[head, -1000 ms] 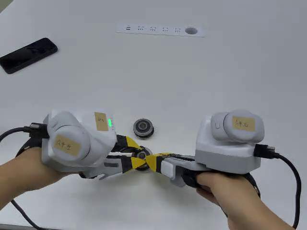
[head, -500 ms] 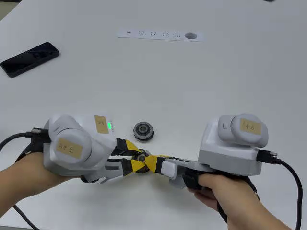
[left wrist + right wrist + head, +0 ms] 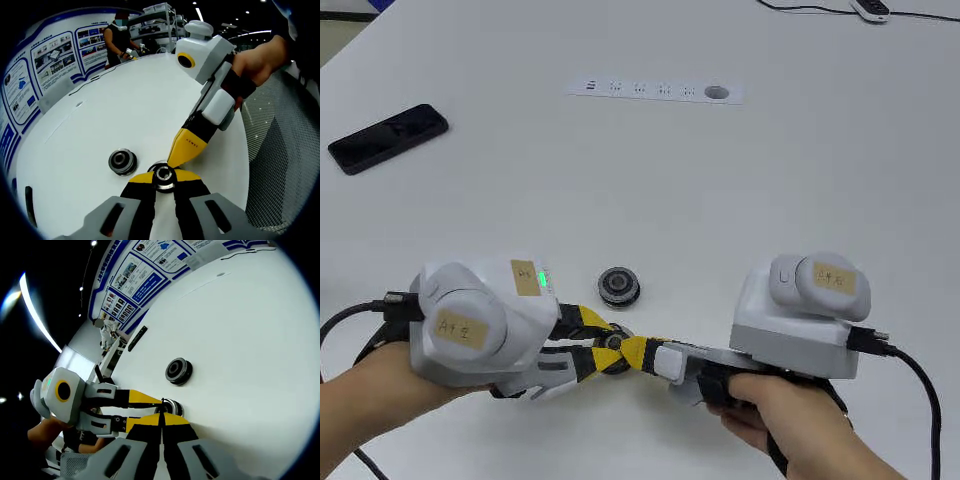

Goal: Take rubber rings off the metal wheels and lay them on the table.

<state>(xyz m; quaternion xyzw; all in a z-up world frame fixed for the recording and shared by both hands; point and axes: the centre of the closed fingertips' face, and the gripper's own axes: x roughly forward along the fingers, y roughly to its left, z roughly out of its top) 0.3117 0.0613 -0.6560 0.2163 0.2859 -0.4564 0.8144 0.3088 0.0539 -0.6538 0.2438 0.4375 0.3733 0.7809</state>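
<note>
Jaws of the left gripper (image 3: 164, 178) are clamping a metal wheel (image 3: 164, 173) at six o'clock in the head view. The right gripper (image 3: 162, 415), its jaws pressed nearly together, is nipping that wheel's rim; whether it is actually gripping the rubber ring, I cannot tell. A second wheel (image 3: 619, 286) is lying on the table (image 3: 770, 180) just beyond, toward twelve o'clock. If the pinch is shallow, it is likely risking a slip off the ring, jerking the wheel loose.

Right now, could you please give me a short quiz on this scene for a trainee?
1. True or false: the left gripper has its jaws closed on a metal wheel.
2. What lies at the far left of the table? A) phone B) mug C) pliers
3. Fill in: the number of wheels lying free on the table is ___.
Key: 1 true; 2 A; 3 one, the free wheel.
</note>
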